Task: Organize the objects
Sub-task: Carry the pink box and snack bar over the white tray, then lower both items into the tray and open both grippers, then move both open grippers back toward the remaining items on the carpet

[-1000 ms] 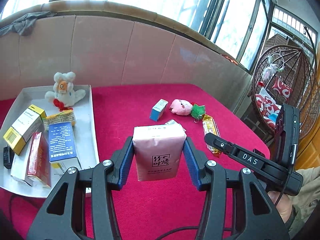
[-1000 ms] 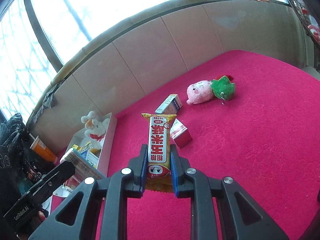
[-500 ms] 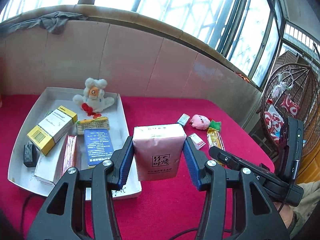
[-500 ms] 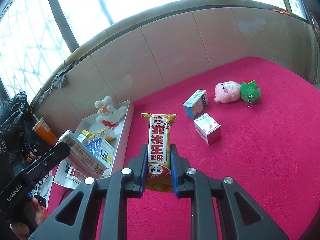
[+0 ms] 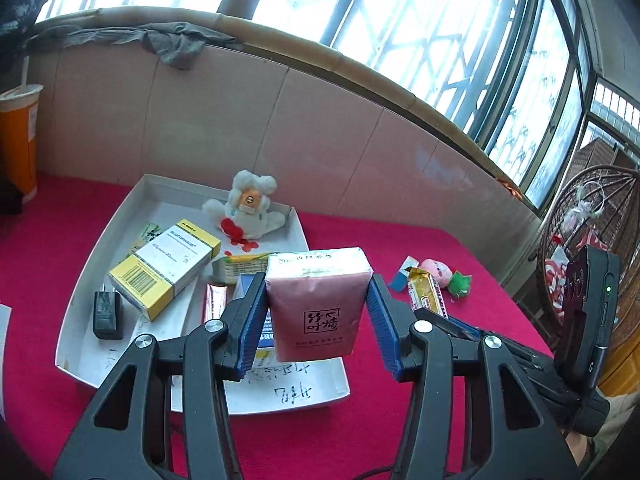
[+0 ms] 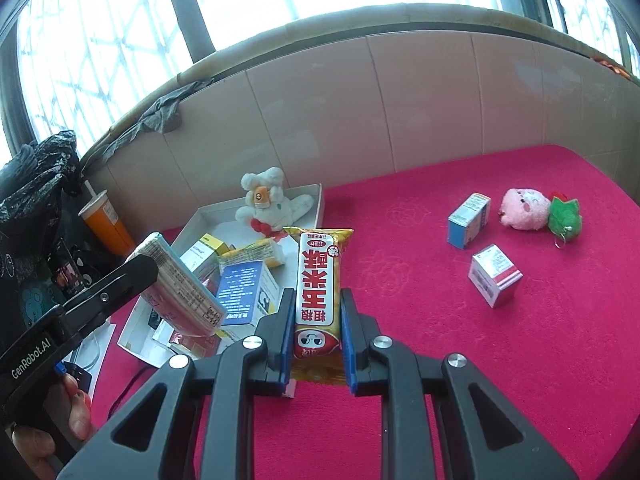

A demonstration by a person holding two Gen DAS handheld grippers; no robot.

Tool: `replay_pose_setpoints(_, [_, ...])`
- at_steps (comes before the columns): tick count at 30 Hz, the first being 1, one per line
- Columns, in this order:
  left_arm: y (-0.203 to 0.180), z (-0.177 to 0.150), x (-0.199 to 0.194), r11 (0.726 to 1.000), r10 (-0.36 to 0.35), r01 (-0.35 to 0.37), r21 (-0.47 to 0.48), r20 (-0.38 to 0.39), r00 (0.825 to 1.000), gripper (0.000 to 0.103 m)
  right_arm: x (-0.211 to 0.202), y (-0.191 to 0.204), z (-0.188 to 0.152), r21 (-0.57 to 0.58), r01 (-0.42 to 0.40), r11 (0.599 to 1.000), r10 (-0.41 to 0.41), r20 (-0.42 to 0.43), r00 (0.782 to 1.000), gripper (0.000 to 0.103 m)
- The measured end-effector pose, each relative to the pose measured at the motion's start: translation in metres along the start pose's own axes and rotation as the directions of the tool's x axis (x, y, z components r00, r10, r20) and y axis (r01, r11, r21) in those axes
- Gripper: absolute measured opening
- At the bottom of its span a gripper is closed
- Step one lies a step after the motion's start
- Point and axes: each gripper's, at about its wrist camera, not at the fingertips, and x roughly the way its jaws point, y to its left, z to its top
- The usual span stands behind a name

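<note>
Tabletop: red cloth surface, carrying the tray and the loose items.
Tray: white, shallow, lying ahead and to the left of both grippers; a white plush toy is sitting at its far end, with a yellow-and-white box and other packs filling the middle.
Left gripper: jaws are gripping a pink tissue pack upright; it is hanging just over the tray's near right corner, the nearer of the two hands to the drop zone.
Right gripper: jaws are closed on a yellow snack bar, long axis pointing away along the fingers; the tray is lying to its left, so it probably needs a leftward carry.
Awaiting sorting: two small boxes and a pink plush are lying well apart to the right.
</note>
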Motion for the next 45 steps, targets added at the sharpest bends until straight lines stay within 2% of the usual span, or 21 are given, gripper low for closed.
replay_pose_setpoints(11, [0.056,0.032,0.0,0.994,0.084,-0.081,-0.069,0.049,0.995,0.049,0.037,0.058,0.019,-0.1,-0.062,0.993,0.056,-0.062,0.997,0.019])
replay_pose_setpoints(20, [0.101,0.06,0.031,0.981,0.172,-0.17,-0.098,0.017,0.985,0.049,0.082,0.091,0.038,-0.141,-0.091,0.986,0.074,-0.127,0.989,0.019])
replay_pose_setpoints(25, [0.108,0.064,0.053,0.979,0.189,-0.189,-0.079,-0.011,0.982,0.049,0.118,0.093,0.049,-0.113,-0.08,0.99,0.06,-0.174,0.983,0.019])
replay_pose_setpoints(30, [0.114,0.069,0.064,0.981,0.175,-0.176,-0.081,-0.019,0.984,0.05,0.147,0.102,0.056,-0.125,-0.062,0.99,0.038,-0.186,0.982,0.019])
replay_pose_setpoints(31, [0.114,0.07,0.064,0.979,0.188,-0.189,-0.074,-0.015,0.982,0.052,0.152,0.103,0.058,-0.128,-0.068,0.989,0.043,-0.19,0.981,0.02])
replay_pose_setpoints(32, [0.114,0.07,0.063,0.977,0.202,-0.202,-0.065,-0.005,0.979,0.063,0.156,0.104,0.059,-0.129,-0.075,0.989,0.049,-0.194,0.98,0.02])
replay_pose_setpoints(33, [0.114,0.07,0.061,0.975,0.215,-0.214,-0.06,0.007,0.977,0.08,0.159,0.105,0.06,-0.13,-0.077,0.988,0.051,-0.194,0.98,0.021])
replay_pose_setpoints(34, [0.114,0.07,0.059,0.972,0.228,-0.227,-0.057,0.017,0.974,0.087,0.161,0.105,0.06,-0.13,-0.073,0.989,0.048,-0.19,0.981,0.024])
replay_pose_setpoints(35, [0.114,0.07,0.057,0.969,0.242,-0.24,-0.056,0.031,0.97,0.092,0.16,0.104,0.061,-0.126,-0.069,0.99,0.046,-0.179,0.983,0.036])
replay_pose_setpoints(36, [0.114,0.07,0.055,0.965,0.258,-0.255,-0.055,0.042,0.965,0.092,0.159,0.102,0.061,-0.12,-0.07,0.99,0.049,-0.169,0.984,0.046])
replay_pose_setpoints(37, [0.113,0.07,0.053,0.961,0.275,-0.273,-0.054,0.049,0.96,0.092,0.156,0.1,0.061,-0.112,-0.074,0.991,0.056,-0.159,0.986,0.07])
replay_pose_setpoints(38, [0.113,0.07,0.052,0.957,0.289,-0.286,-0.053,0.052,0.956,0.092,0.153,0.098,0.06,-0.104,-0.077,0.992,0.061,-0.148,0.987,0.083])
replay_pose_setpoints(45, [0.092,0.061,0.04,0.952,0.305,-0.303,-0.03,0.08,0.949,0.092,0.118,0.081,0.05,-0.094,-0.042,0.995,0.035,-0.077,0.996,0.084])
